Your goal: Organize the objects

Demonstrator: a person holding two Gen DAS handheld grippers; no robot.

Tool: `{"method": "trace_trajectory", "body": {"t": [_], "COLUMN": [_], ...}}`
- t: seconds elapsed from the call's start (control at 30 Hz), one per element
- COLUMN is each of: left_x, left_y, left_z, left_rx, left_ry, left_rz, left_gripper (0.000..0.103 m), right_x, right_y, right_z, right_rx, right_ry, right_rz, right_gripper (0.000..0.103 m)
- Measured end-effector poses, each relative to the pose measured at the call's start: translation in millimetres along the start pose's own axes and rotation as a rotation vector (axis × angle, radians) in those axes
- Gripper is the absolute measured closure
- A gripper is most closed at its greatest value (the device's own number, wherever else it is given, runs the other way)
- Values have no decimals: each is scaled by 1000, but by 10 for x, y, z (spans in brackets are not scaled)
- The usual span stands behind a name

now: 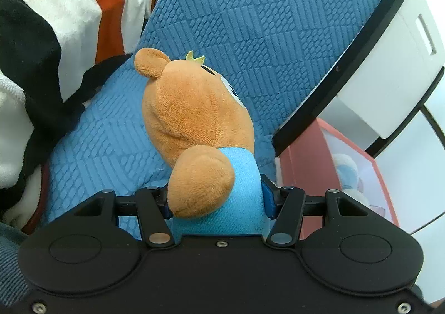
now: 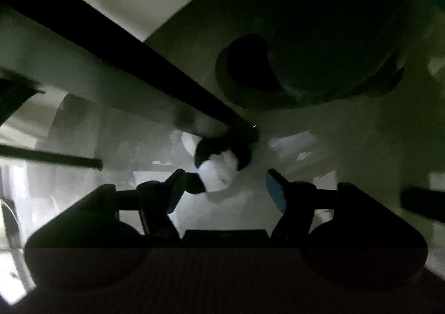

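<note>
An orange plush bear (image 1: pixel 194 108) in a blue shirt fills the middle of the left wrist view, head pointing away. My left gripper (image 1: pixel 218 202) is shut on its blue body, a blue pad pressing on each side. The right wrist view is dark and blurred. There my right gripper (image 2: pixel 225 179) stands open, pointing steeply down. A small white and black soft thing (image 2: pixel 219 172) lies just beyond the fingertips, close to the left finger (image 2: pixel 178 186). The right pad (image 2: pixel 275 191) is apart from it.
Under the bear is a blue textured cushion (image 1: pixel 264 22), with a white, orange and black striped blanket (image 1: pixel 55 22) on the left. A white cabinet with a black frame (image 1: pixel 389 63) stands right, a pink box (image 1: pixel 303 163) with soft toys below it. A black bar (image 2: pixel 125 58) and a big dark round thing (image 2: pixel 319 36) are above my right gripper.
</note>
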State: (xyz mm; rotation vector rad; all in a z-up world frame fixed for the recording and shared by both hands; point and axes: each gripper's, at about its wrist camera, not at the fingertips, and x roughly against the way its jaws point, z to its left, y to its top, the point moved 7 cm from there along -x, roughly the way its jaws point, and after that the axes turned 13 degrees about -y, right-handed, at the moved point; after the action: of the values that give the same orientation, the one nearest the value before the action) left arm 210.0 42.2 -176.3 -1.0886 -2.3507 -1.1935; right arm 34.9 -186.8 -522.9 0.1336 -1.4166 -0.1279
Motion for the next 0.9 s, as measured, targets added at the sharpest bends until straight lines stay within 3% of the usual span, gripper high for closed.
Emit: {"method": "trace_trajectory", "body": {"t": [0.23, 0.43, 0.9], "left_x": [-151, -293, -339], "left_y": [-45, -100, -147], "left_z": [99, 113, 125], "left_rx": [14, 8, 23], "left_ry": [42, 55, 60], "left_rz": [47, 96, 114], "left_gripper": [49, 49, 49], "right_x": [-602, -829, -1041], "right_y": [-76, -44, -145], "right_z": [41, 95, 212], "right_rx": [-193, -262, -353], "right_ry": [-47, -21, 135], "right_rz": [96, 86, 163], "right_gripper": [36, 35, 33]}}
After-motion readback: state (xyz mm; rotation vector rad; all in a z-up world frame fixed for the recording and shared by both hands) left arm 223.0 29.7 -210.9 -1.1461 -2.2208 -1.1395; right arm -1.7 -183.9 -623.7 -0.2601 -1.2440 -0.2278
